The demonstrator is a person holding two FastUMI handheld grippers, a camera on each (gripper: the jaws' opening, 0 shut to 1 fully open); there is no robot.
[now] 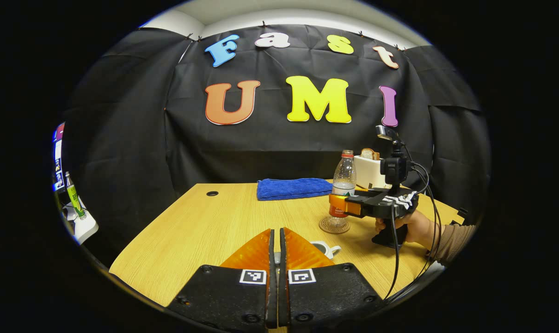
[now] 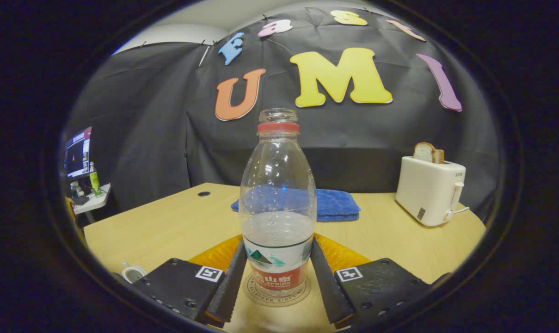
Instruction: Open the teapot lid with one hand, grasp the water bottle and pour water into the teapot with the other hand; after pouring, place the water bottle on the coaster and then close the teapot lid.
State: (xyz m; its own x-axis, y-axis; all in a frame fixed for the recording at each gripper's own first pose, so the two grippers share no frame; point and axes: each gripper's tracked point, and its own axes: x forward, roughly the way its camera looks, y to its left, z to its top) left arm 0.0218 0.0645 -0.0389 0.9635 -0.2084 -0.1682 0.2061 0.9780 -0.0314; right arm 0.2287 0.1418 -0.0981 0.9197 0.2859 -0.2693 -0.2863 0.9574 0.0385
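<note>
Where the right gripper view looks forward along its own 2 fingers, a clear plastic water bottle (image 2: pixel 278 203) stands upright on a round coaster (image 2: pixel 276 292) on a pale wooden table (image 2: pixel 168 226). The bottle has no cap, carries a red ring below its open neck, and holds water in roughly its lower half. The right gripper (image 2: pixel 276 277) has its 2 fingers standing one on each side of the bottle's labelled base, close against it; whether both press on the plastic cannot be told. Behind the bottle lies a folded blue towel (image 2: pixel 334 204). To the right, well apart, stands a white toaster (image 2: pixel 429 189) with a slice of bread (image 2: pixel 426 151) poking from its top. At the lower left edge of this view a small white piece of the teapot (image 2: pixel 133 273) peeks in.

From the left gripper view, the left gripper (image 1: pixel 274 252) sits low over the near edge of the table with its 2 fingers pressed together, holding nothing visible. Just beyond its tips a white teapot (image 1: pixel 324 249) shows partly, a handle sticking out to its right; its lid is hidden behind the fingers. Farther off, to the right, a hand (image 1: pixel 411 226) in a brown sleeve (image 1: pixel 455 240) holds the right gripper (image 1: pixel 337 204) level at the bottle (image 1: pixel 343 185), which stands on the coaster (image 1: pixel 334 225). The blue towel (image 1: pixel 293 188) and toaster (image 1: pixel 369 171) lie behind.
</note>
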